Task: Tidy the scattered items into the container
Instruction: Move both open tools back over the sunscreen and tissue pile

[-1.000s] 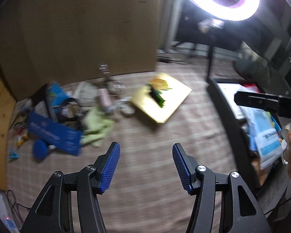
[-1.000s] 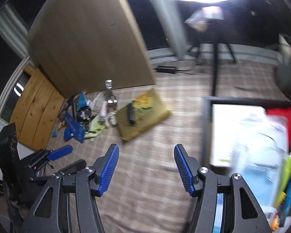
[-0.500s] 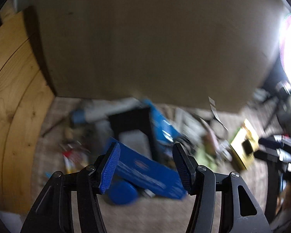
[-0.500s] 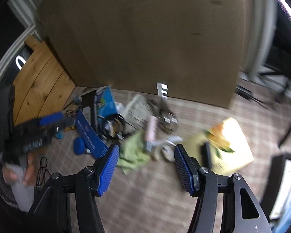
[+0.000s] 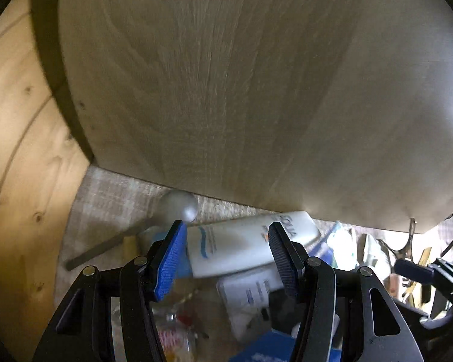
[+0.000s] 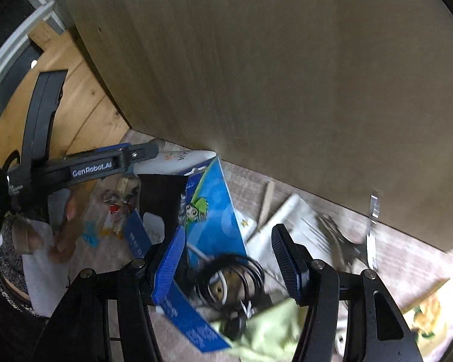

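My left gripper (image 5: 226, 259) is open and hangs just above a white tube (image 5: 250, 244) that lies on the checked rug; the pads do not touch it. In the right wrist view the left gripper (image 6: 148, 150) reaches over that same tube (image 6: 178, 160). Also open, my right gripper (image 6: 228, 267) hovers over a blue carton with a cartoon figure (image 6: 211, 211) and a coil of black cable (image 6: 229, 283). A long blue box (image 6: 190, 322) and a pale green cloth (image 6: 271, 335) lie below its fingers.
A big wooden panel (image 5: 226, 90) stands close behind the pile. Pine boards (image 5: 15, 181) run along the left. A silver ball (image 5: 178, 208), a white packet (image 6: 290, 220), a metal clip (image 6: 371, 229) and a yellow board (image 6: 428, 310) lie about. A person's hand (image 6: 63, 235) holds the left tool.
Both grippers have swung left from the open rug and dropped toward the pile by the panel. The black bin and the ring light have left view. Jaw widths are unchanged.
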Demonstrator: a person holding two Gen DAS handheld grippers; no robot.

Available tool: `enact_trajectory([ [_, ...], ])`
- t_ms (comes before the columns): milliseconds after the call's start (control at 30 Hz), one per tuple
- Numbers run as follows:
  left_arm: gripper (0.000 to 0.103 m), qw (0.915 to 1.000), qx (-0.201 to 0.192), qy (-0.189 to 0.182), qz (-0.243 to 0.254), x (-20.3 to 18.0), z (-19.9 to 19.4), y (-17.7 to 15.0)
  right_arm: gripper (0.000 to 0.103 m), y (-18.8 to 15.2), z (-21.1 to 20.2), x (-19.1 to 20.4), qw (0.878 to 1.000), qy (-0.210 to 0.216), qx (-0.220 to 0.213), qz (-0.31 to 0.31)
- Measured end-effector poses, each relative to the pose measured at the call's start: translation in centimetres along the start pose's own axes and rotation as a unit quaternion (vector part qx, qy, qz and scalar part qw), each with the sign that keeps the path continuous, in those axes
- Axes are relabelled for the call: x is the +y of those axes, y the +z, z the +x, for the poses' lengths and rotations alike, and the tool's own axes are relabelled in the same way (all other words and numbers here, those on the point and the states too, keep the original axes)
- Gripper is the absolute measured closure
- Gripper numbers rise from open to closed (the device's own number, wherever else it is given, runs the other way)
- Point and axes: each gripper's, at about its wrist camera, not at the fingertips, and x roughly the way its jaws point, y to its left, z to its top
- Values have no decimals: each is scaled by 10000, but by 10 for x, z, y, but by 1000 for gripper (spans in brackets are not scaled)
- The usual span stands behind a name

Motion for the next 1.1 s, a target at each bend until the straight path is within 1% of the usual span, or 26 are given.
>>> enact_trajectory([
  [67,43,9999,71,-89,11,1,9,3,47,3,12,-1,9999,40,90,57],
  [167,36,9997,128,-217,-16,1,19,6,46,6,25,-3,9994,193,176,218],
  [267,33,9994,157,-301,70,-5,24,6,44,7,37,-4,9986,306,302,309],
  [333,32,9989,207,-393,181,-12,26,2,44,7,43,-3,9984,282,371,312],
  [467,31,9970,384,-432,508,-31,25,-13,44,-2,48,3,9976,456,496,184],
  [533,31,9962,493,-482,528,-37,25,-23,44,-9,47,4,9972,487,568,46],
  [667,31,9945,676,-563,568,-48,21,-51,46,-30,40,3,9955,646,698,-58],
  [767,31,9934,757,-655,555,-60,14,-73,47,-48,30,3,9944,669,805,-175],
  [900,31,9906,940,-753,647,-86,6,-107,48,-79,14,0,9924,706,977,-238],
  [1100,32,9854,1124,-873,938,-141,-9,-161,48,-140,-19,-14,9920,599,1076,-294],
])
